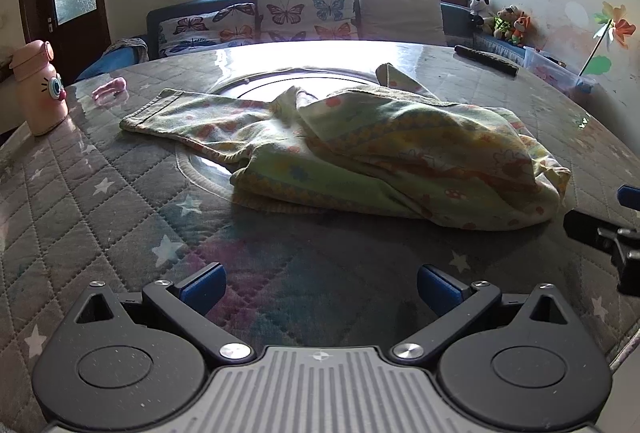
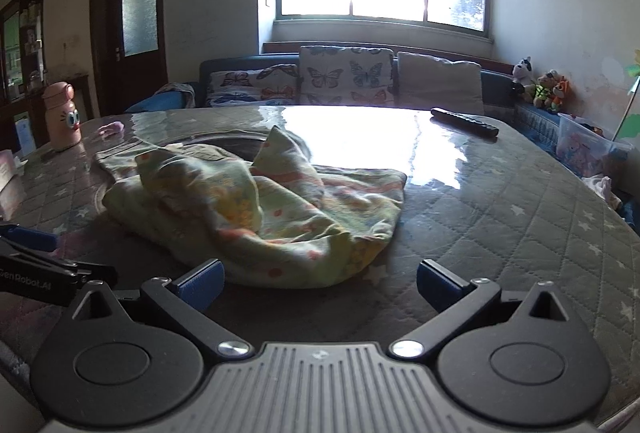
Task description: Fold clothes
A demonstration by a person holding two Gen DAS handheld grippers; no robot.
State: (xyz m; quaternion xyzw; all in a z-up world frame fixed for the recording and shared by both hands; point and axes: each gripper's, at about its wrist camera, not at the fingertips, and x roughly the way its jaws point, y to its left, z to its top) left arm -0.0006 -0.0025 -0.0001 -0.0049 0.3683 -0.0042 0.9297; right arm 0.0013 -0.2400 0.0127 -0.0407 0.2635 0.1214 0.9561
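1. Grippers both gape wide and hold nothing: my left gripper [image 1: 321, 287] hangs short of the garment [image 1: 360, 149], my right gripper [image 2: 320, 283] right at its near hem.
2. It lies rumpled ahead on the counter [image 2: 520, 233], one sleeve trailing left.
3. A good grasp wants a single layer at an edge, not the bunched middle.
4. Pink bottle [image 1: 40, 89] far left and remote [image 2: 464, 121] far right stand well clear.

Garment [image 1: 344, 149] lies mid-table [image 1: 100, 201]; bottle [image 1: 40, 89] far left, remote [image 1: 486, 60] behind (right).
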